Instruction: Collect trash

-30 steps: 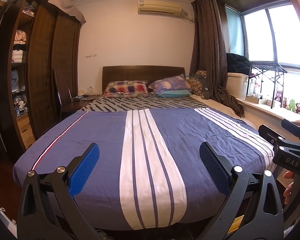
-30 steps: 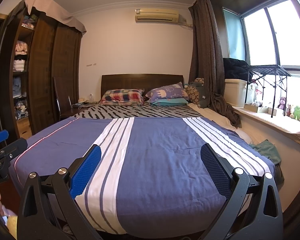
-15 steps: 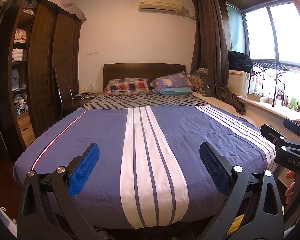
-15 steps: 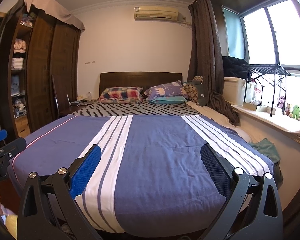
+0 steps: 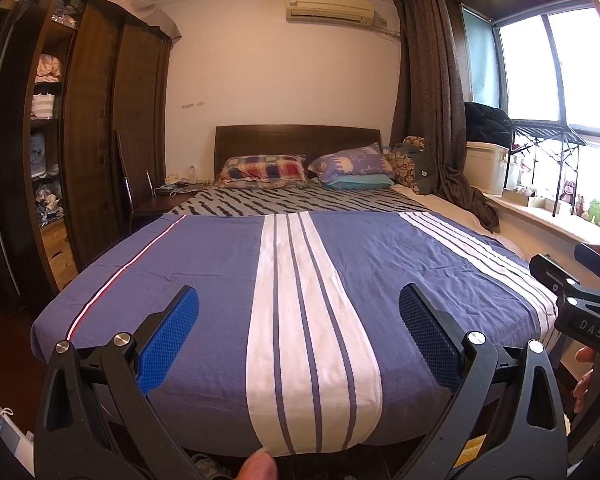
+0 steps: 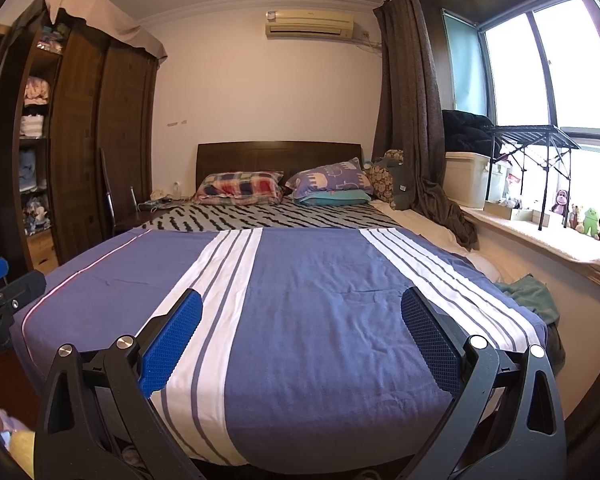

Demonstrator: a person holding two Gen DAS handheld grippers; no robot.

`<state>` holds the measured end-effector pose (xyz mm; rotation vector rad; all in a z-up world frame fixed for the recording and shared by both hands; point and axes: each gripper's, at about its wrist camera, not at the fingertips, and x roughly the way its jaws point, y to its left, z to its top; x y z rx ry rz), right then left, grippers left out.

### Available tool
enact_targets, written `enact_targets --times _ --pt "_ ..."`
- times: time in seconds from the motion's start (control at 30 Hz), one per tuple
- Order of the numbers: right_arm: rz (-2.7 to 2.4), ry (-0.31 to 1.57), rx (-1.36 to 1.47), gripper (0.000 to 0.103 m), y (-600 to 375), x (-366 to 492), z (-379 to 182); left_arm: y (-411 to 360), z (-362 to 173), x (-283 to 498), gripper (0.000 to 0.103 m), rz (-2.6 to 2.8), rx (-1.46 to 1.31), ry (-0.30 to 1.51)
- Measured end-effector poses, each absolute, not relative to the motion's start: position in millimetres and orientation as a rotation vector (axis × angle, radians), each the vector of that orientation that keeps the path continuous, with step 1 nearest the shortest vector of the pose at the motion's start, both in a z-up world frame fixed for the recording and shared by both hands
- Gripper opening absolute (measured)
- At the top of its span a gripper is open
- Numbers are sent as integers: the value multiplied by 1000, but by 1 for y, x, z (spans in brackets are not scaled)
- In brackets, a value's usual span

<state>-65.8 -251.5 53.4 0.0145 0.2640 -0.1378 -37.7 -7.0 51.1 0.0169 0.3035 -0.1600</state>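
Foot of bed, both grippers held level, side by side, pointing up the mattress toward the headboard (image 5: 298, 138)

Left gripper (image 5: 299, 334): jaws spread wide, blue pads apart, nothing between them. Hovers over the foot edge of the striped blue cover (image 5: 220, 264), apart from the cloth. A fingertip (image 5: 259, 465) shows at the bottom rim of its view.

Right gripper (image 6: 302, 338): likewise released, jaws wide, empty, over the foot edge further toward the window side. It also shows at the right margin of the left wrist view, a hand (image 5: 598, 372) on its handle.

Trash: no piece can be made out on the cover or along its edges in either view.

Edges and room:
- Left side: narrow floor strip between bed and dark wardrobe (image 6: 88, 132); a chair (image 5: 126, 184) and low bedside table (image 5: 168, 200) close off the far end.
- Right side: bed runs close beside the window ledge (image 6: 540, 236); a green cloth (image 6: 534, 296) lies bunched at the cover's right edge, a brown curtain (image 6: 412, 112) drapes onto the mattress further up.
- Head end: two pillows (image 6: 240, 188) against the headboard, zebra-print sheet (image 6: 268, 218) below them.
- Ledge carries a white bin (image 6: 466, 178), a black rack (image 6: 532, 140), small plush toys (image 6: 584, 220)
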Motion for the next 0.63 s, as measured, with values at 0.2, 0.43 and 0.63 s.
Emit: enact_targets --times 0.2,0.43,0.63 --pt "-143 278 24 100 -256 -62 52 -10 52 -38 95 -171 28 301" --pt "-137 286 14 100 -257 -58 51 -8 50 -31 95 -174 20 324" --pt "-144 293 7 100 -257 -52 50 -7 48 -16 95 -182 9 350"
